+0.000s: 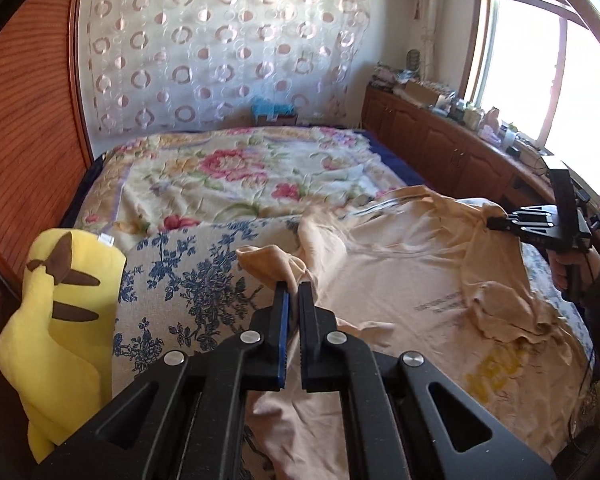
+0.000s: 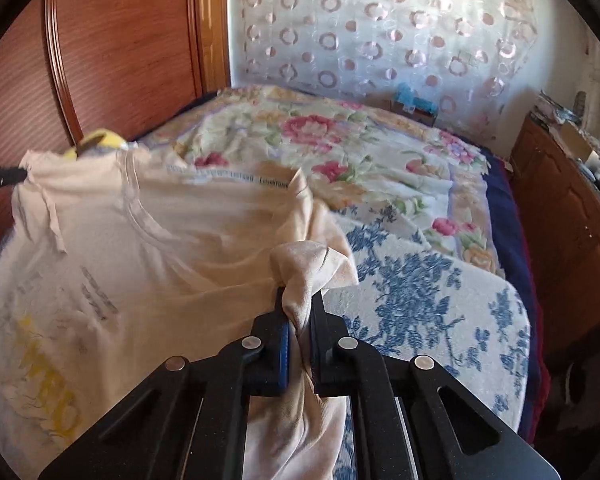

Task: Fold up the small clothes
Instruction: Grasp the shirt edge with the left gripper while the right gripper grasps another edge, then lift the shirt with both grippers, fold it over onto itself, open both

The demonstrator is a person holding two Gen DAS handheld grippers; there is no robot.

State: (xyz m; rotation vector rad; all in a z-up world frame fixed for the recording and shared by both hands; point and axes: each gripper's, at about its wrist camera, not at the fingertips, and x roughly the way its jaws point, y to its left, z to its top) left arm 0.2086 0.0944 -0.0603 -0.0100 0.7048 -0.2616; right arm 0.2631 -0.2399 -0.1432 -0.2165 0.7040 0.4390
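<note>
Shirt [image 1: 400, 280], cream, on bed [image 1: 204, 280]; left claw [image 1: 294, 292] clamps its bunched sleeve. Left view only: yellow plush [image 1: 56, 320], right claw [image 1: 490, 222] pinching shirt. Right view: right claw [image 2: 300, 300] grips cloth; print unreadable, yellow letters blurry.

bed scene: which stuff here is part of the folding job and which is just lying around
Part of the job:
- cream t-shirt, spread over the bed
- left gripper, shut on one bunched edge of the shirt
- right gripper, shut on another bunched edge

Just lying about:
- yellow plush toy at the headboard
- floral blanket
- blue-flowered cover
- clutter on the wooden cabinet by the window
</note>
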